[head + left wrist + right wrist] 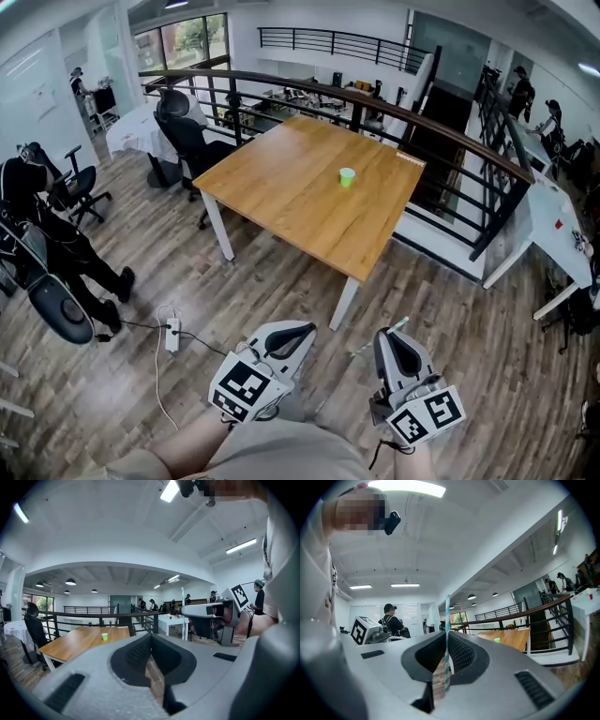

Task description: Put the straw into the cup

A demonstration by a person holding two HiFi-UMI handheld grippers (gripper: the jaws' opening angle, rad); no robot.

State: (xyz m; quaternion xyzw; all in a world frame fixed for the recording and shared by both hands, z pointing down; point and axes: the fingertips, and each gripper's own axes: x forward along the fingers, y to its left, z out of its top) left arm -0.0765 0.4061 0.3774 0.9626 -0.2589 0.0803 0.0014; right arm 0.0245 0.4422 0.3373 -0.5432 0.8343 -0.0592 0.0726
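A small green cup (347, 176) stands near the middle of the wooden table (281, 197), far ahead of both grippers. It shows small in the left gripper view (104, 636) and the right gripper view (497, 640). My right gripper (390, 334) is shut on a teal-and-white striped straw (446, 639). The straw stands upright between the jaws and pokes out slantwise in the head view (398, 324). My left gripper (306, 330) is held low beside it, shut with nothing in it (150, 653). Both hang over the floor, short of the table's near corner.
A white table leg (343, 302) stands just ahead of the grippers. A dark railing (450, 131) runs behind the table. Black office chairs (183, 131) stand at its far left. A power strip with cable (172, 334) lies on the wood floor. People stand at the room's edges.
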